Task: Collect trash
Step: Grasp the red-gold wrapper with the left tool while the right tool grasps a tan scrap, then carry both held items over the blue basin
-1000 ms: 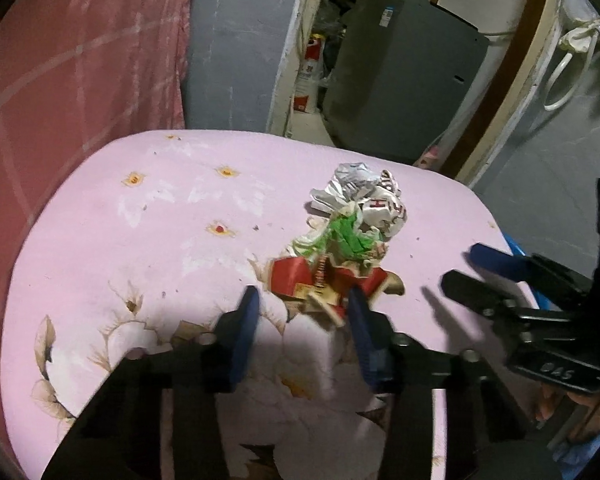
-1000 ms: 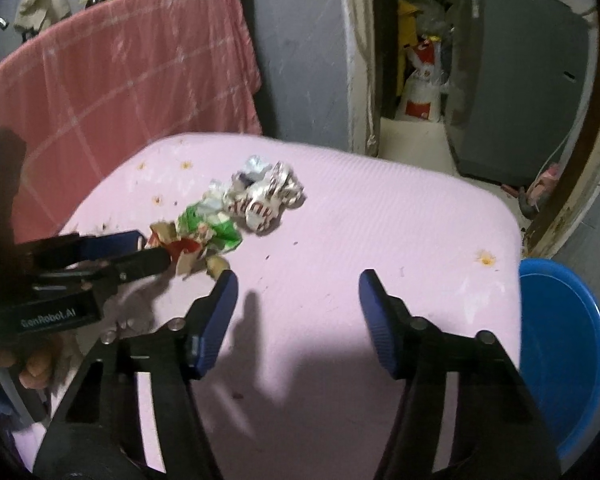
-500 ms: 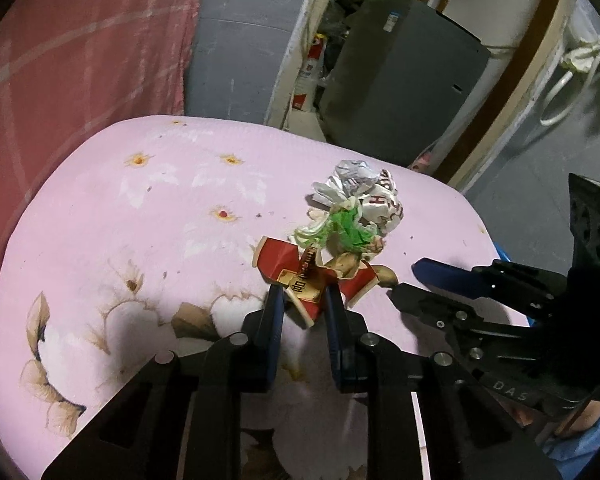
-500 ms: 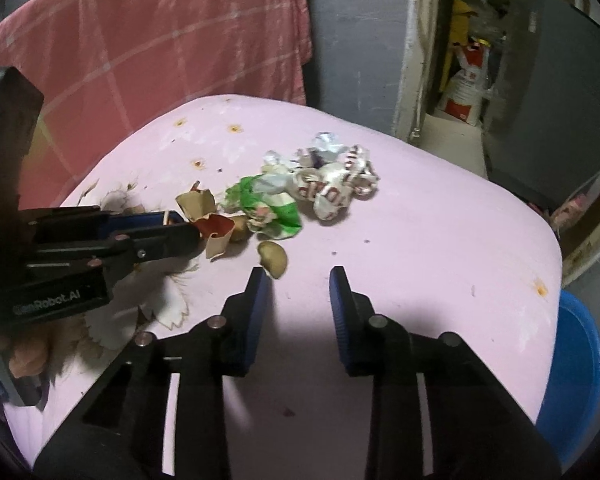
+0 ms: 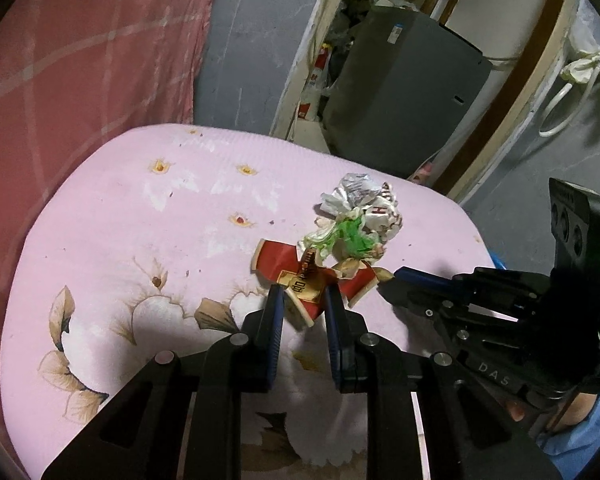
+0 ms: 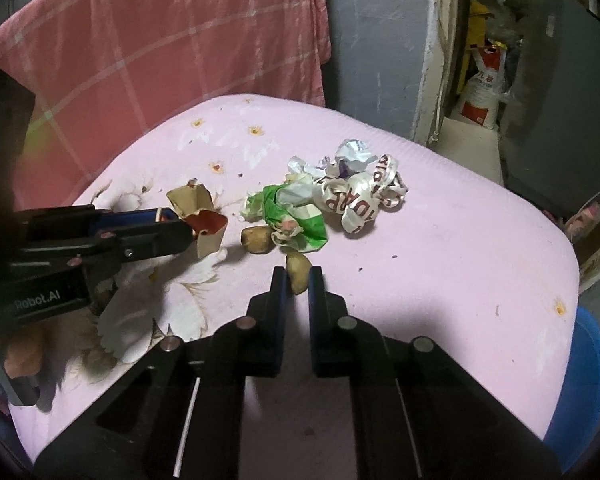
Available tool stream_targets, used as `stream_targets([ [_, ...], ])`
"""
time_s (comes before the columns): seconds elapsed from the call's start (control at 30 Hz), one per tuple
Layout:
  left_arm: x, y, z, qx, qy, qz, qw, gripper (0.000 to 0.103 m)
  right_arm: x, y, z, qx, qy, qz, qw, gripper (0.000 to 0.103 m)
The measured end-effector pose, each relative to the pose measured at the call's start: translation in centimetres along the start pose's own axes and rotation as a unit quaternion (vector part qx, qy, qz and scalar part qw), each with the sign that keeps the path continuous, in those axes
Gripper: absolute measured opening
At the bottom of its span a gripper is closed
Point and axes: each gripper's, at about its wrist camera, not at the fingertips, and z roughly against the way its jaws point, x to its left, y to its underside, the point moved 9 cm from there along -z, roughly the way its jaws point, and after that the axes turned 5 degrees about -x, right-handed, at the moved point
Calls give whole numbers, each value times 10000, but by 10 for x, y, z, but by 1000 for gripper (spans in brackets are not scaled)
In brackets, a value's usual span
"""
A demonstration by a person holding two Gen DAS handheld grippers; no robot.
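Crumpled wrappers (image 6: pixel 352 196) — red carton (image 5: pixel 300 284) — heaped together.

Both grippers, left gripper (image 5: pixel 302 304) and right gripper (image 6: pixel 298 280), are rocking black frames, blue-lined fingers (image 5: pixel 276 320), silver screws (image 6: pixel 246 323), white lettering.

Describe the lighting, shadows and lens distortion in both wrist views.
Left wrist view: strong fisheye bend with dark corners; the left gripper throws a shadow on the pink cloth; the red carton is sharp. Right wrist view: same bend; the right gripper shadows the near cloth; the doorway is dim.
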Motion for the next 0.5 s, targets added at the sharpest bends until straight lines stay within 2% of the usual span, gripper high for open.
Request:
stream_targets([
  [0.1, -4, -2, 3, -83, -8, -83, 9999, 17, -5, -1, 13, -240, 34, -94, 9997, 9],
  [0.27, -24, -11, 12, -407, 78, -239, 9989, 17, -20, -8, 47, -911, 383, -249, 9948, 9],
  [0.37, -39, -22, 17, -654, 132, -342, 9972, 17, -34, -15, 72, -1361, 723, -328, 9875, 9],
  [0.5, -65, -39, 24, -1002, 257, -459, 9936, 17, -54, -26, 109, -2041, 975, -605, 9722, 9],
])
